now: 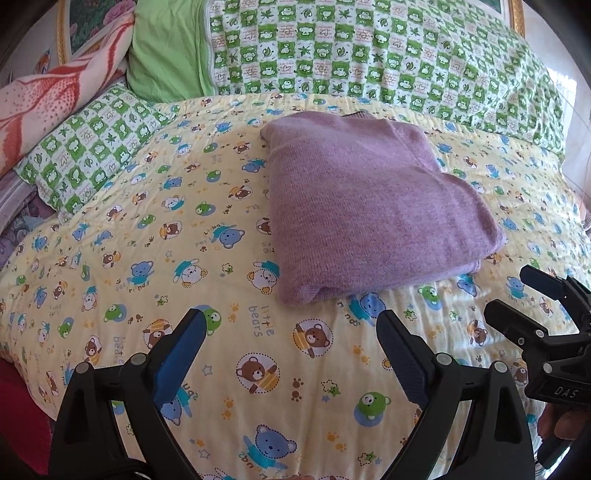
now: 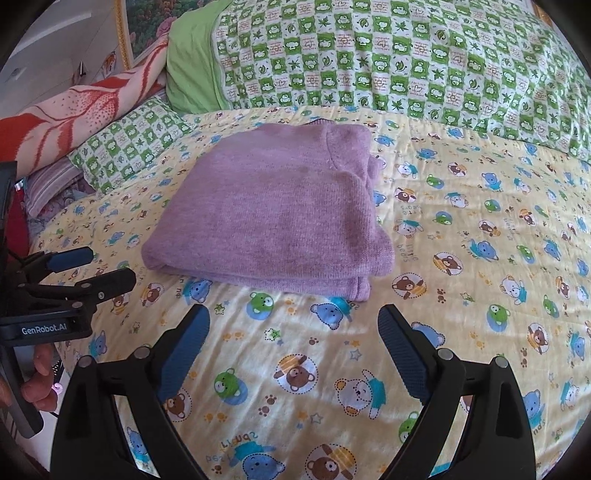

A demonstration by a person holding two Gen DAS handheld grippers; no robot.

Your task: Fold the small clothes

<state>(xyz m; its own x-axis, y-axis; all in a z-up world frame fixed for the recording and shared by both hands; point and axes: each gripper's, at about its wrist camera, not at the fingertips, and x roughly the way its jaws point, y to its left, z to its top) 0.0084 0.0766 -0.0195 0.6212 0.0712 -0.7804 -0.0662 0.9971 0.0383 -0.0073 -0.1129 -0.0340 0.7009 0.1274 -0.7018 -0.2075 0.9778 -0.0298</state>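
Observation:
A purple knit garment [image 1: 365, 206] lies folded in a neat rectangle on the yellow bear-print quilt [image 1: 147, 258]; it also shows in the right wrist view [image 2: 273, 214]. My left gripper [image 1: 291, 325] is open and empty, just short of the garment's near edge. My right gripper [image 2: 293, 321] is open and empty, also just short of the near edge. The right gripper also shows at the right edge of the left wrist view [image 1: 517, 295], and the left gripper at the left edge of the right wrist view [image 2: 107, 269], both apart from the garment.
A green checked quilt [image 1: 369, 51] is piled along the back of the bed. A green checked pillow [image 1: 85, 147] and a red and pink patterned blanket [image 1: 48, 96] lie at the back left. A framed picture [image 2: 144, 22] leans behind them.

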